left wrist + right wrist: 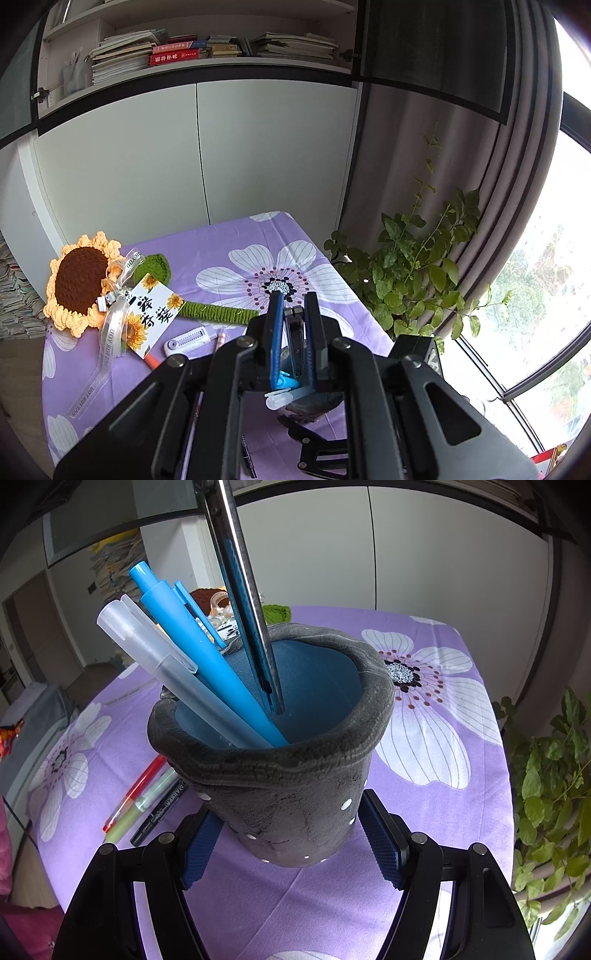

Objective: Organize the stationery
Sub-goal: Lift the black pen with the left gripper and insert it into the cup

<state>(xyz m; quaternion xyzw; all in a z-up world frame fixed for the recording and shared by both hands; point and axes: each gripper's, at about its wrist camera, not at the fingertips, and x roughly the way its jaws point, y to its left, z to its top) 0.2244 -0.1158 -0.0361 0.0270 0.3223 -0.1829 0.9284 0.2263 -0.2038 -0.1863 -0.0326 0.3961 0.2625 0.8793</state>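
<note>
A grey felt pen cup (pixel 295 805) with a blue lining stands on the purple flowered cloth (pixel 461 812). A blue pen (pixel 192 642) and a frosted clear pen (pixel 155 653) lean in it. My right gripper (pixel 288 805) is shut on the cup, its blue pads (pixel 201 845) against the lower sides. My left gripper (pixel 273 705) comes down from above with its tips over the cup's mouth, and it is shut. In the left wrist view a dark narrow piece shows between the fingers of the left gripper (pixel 293 295); I cannot make out what it is. The cup (pixel 314 406) lies beneath them.
A red pen (pixel 136 790), a green pen (pixel 140 808) and a black marker (pixel 162 808) lie left of the cup. Farther off lie a white correction tape (pixel 190 339), a crochet sunflower (pixel 81 280) and its card (pixel 151 314). A leafy plant (pixel 413 273) stands past the table's right edge.
</note>
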